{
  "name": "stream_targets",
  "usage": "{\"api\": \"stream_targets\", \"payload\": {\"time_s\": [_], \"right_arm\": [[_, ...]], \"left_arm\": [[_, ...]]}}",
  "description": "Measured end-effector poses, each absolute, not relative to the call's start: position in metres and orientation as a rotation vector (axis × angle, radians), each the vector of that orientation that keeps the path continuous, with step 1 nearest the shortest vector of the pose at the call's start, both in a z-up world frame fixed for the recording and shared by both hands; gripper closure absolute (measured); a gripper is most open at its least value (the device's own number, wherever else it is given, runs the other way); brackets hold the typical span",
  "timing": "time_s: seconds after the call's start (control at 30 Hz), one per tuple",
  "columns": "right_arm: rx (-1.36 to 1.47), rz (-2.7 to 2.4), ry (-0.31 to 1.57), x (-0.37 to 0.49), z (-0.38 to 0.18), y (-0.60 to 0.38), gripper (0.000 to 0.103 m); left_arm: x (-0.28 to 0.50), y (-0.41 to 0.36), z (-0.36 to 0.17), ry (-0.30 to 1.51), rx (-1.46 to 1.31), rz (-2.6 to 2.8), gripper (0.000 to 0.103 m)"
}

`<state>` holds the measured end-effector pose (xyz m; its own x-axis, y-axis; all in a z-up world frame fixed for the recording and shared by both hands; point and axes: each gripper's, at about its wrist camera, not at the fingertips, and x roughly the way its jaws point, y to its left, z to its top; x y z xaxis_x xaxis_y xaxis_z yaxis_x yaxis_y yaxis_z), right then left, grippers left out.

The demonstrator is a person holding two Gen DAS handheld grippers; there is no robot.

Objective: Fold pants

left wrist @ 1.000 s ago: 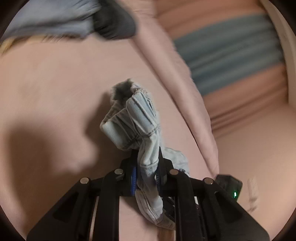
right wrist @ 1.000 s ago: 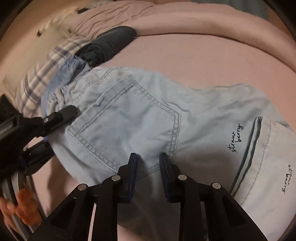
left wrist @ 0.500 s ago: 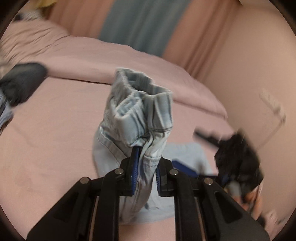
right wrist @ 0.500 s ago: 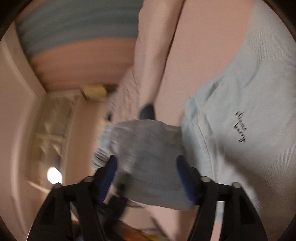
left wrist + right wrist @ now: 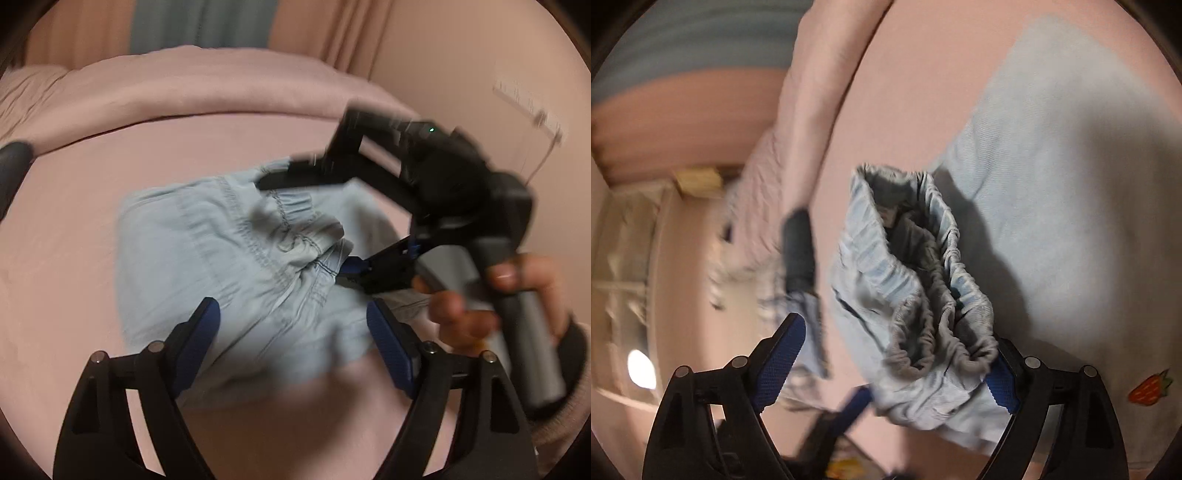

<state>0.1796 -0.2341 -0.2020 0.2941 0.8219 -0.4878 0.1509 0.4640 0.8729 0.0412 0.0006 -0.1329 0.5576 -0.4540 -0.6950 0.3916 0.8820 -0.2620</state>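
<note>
Denim pants [image 5: 236, 266] lie just ahead of the left gripper [image 5: 293, 338], waistband toward the right gripper [image 5: 897, 354]; both jaws are opening, gripping nothing.

Pink bed sheet [image 5: 74, 258] lies bare left of and behind the folded light-blue pants [image 5: 207, 258], so there's room to pass there. Right side is crowded: right gripper [image 5: 306, 218] and the hand [image 5: 476, 306] gripping it sit just beside the pants. Rolled duvet [image 5: 184, 85] walls the far edge; dark folded garment [image 5: 799, 254] lies near the waistband.
</note>
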Motion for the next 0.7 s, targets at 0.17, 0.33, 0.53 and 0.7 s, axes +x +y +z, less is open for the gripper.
{"api": "stream_targets", "payload": {"time_s": [0.17, 0.33, 0.53, 0.7], "right_arm": [[0.759, 0.508, 1.229, 0.192, -0.184, -0.219, 0.062], [0.577, 0.544, 1.107, 0.186, -0.140, -0.212, 0.072], [0.618, 0.495, 1.007, 0.184, -0.116, -0.255, 0.072], [0.691, 0.407, 1.030, 0.171, -0.147, -0.292, 0.072]], "left_arm": [[0.030, 0.058, -0.128, 0.829, -0.212, -0.384, 0.019], [0.032, 0.103, -0.135, 0.854, -0.382, -0.296, 0.019], [0.056, 0.098, -0.145, 0.919, -0.503, -0.364, 0.019], [0.078, 0.067, -0.157, 0.976, -0.500, -0.383, 0.019]]}}
